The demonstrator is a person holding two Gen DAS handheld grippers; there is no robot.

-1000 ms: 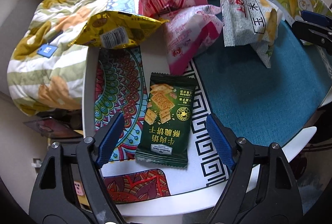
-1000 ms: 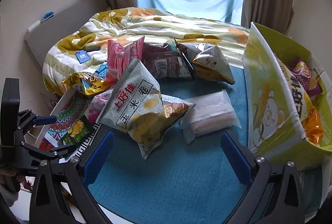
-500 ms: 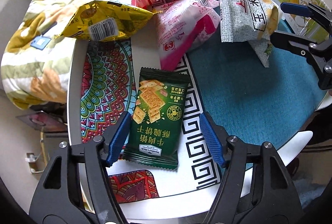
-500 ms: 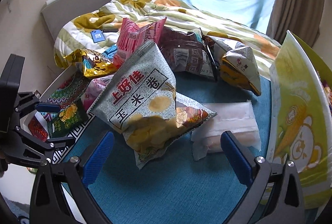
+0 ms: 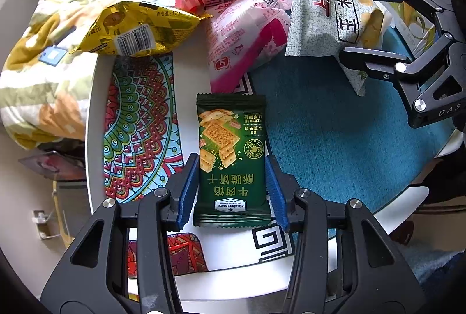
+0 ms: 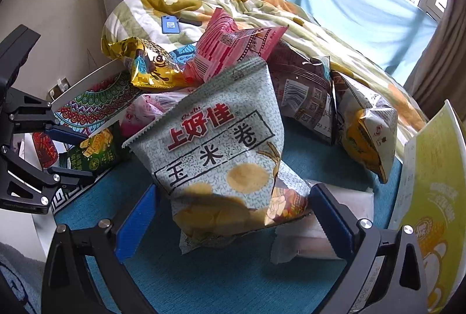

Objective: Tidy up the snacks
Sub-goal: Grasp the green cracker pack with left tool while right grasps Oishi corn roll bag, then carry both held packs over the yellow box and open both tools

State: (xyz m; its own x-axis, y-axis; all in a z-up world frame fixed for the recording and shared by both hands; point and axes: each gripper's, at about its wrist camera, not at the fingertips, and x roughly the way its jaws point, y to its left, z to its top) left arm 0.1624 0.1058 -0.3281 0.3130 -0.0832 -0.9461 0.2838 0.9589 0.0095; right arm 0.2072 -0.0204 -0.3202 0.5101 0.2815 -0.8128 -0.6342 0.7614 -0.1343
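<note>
At six o'clock on the surface (image 5: pixel 189 92), the left tongs (image 5: pixel 231 191) pinch the green cracker packet (image 5: pixel 231 157) by its edges; it may buckle and slip. The right tongs (image 6: pixel 233 222), spread wide, straddle the corn-roll bag (image 6: pixel 221 157).

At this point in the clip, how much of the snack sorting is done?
Hardly any that shows: the yellow box stands at the right, its inside hidden. In hand: the left gripper has its pads at both edges of the green cracker packet, which lies flat on the table; the right gripper is open around the corn roll bag. Left: the gold, pink, brown and clear packs.
</note>
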